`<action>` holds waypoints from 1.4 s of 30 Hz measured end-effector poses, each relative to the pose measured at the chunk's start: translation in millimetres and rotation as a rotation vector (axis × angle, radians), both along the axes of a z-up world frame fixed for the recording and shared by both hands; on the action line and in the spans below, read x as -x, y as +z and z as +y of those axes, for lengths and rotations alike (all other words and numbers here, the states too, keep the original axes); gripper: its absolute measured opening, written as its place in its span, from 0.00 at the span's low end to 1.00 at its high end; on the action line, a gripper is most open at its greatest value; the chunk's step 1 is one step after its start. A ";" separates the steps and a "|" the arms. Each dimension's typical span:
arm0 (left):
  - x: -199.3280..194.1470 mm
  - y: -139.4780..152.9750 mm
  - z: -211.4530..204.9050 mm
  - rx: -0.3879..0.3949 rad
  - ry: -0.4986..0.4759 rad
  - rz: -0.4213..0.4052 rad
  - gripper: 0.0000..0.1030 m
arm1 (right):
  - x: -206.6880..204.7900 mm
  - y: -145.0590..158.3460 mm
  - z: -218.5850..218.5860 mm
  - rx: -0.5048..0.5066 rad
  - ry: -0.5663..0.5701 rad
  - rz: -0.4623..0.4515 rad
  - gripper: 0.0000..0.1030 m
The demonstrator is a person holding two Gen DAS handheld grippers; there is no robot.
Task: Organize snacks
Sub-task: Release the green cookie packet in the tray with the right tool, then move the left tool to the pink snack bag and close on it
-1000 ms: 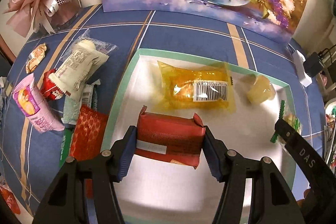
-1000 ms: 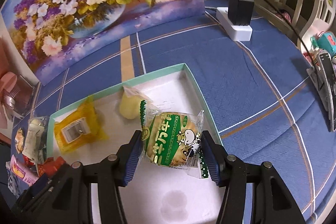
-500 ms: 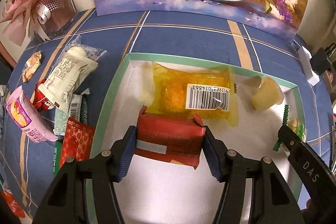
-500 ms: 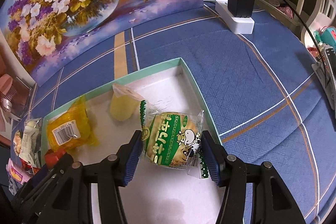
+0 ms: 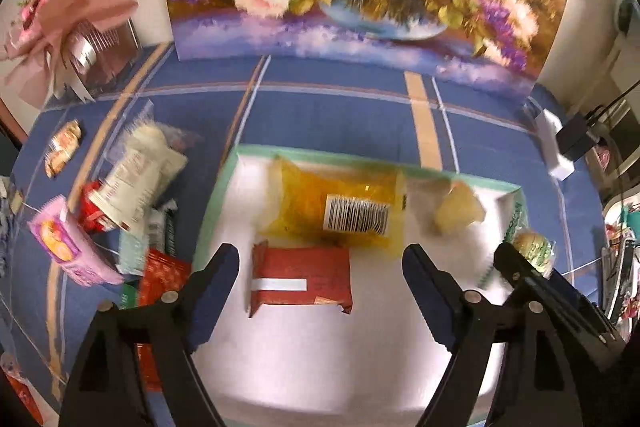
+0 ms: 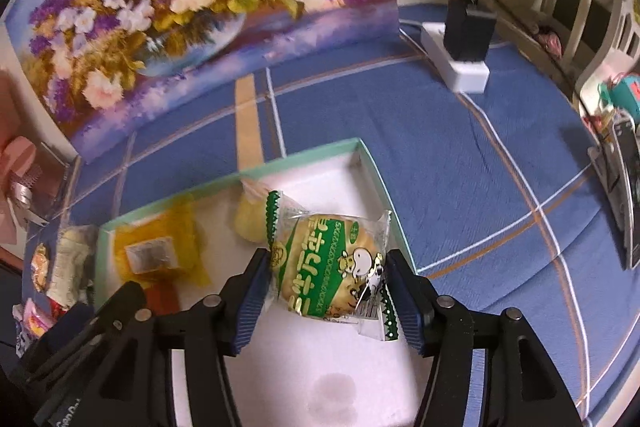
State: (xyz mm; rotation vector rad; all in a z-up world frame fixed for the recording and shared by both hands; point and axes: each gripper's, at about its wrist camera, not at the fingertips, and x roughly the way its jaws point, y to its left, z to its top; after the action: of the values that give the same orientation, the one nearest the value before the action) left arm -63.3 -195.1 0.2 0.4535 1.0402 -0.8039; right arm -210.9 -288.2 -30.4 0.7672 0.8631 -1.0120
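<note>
Left tool (image 5: 320, 267) is opening, jaws wide now, nothing gripped. The red pack (image 5: 302, 279) lies flat on the tray floor between the pads, clear of both, so that one's dropped off. It sits just in front of the yellow bag (image 5: 340, 211), the one w/ the barcode, edges about touching.

Right tool (image 6: 326, 291) is opening too, but the green-white bun pack (image 6: 332, 267) is between the jaws and the pads look to be touching its wrapper on both sides. I'd call it mid-release, not let go yet. It's over the tray's right half, near the right wall, just beside the pale jelly cup (image 6: 250, 223).

Tally, as I read it: the tray (image 5: 224, 187), white floor w/ mint-green rim, has the yellow bag, jelly cup and red pack inside, bun pack about to join. So four in, or nearly.

Left to do: a heap on the blue desk (image 5: 340, 119) left of the tray. I see a pink pack (image 5: 64, 247), a white-label pack (image 5: 136, 179), a red patterned sachet (image 5: 164, 275), a small wrapped candy (image 5: 62, 147), plus some green bits underneath I can't make out. Roughly halfway, I reckon. Plenty of floor free at the tray's front.
</note>
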 end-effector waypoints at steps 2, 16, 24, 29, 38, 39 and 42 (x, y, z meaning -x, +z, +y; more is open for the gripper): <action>-1.4 10.0 2.0 0.001 0.003 -0.008 0.83 | -2.5 8.9 1.6 0.016 0.010 0.005 0.63; -53.5 31.1 50.0 -0.028 0.218 -0.024 0.95 | -11.1 45.1 16.7 0.061 0.050 0.035 0.66; -86.4 23.7 87.2 -0.053 0.337 -0.032 0.95 | -26.6 32.2 26.3 0.018 0.103 0.028 0.89; -102.9 20.5 104.3 -0.063 0.385 -0.030 0.95 | -41.1 26.7 35.1 0.008 0.152 0.044 1.00; -126.4 16.9 134.1 -0.078 0.436 0.003 0.95 | -62.8 18.1 53.1 -0.018 0.190 0.096 1.00; -128.7 17.1 136.4 -0.082 0.436 0.002 0.95 | -64.1 17.1 54.6 -0.024 0.192 0.099 1.00; -138.3 16.8 147.8 -0.086 0.448 0.007 0.95 | -72.2 13.1 62.6 -0.049 0.212 0.113 1.00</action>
State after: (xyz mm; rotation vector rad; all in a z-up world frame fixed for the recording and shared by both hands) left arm 74.9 -47.3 17.0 0.2737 1.1316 -0.3630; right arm -138.7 -225.6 -17.3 0.6489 1.0469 -0.8541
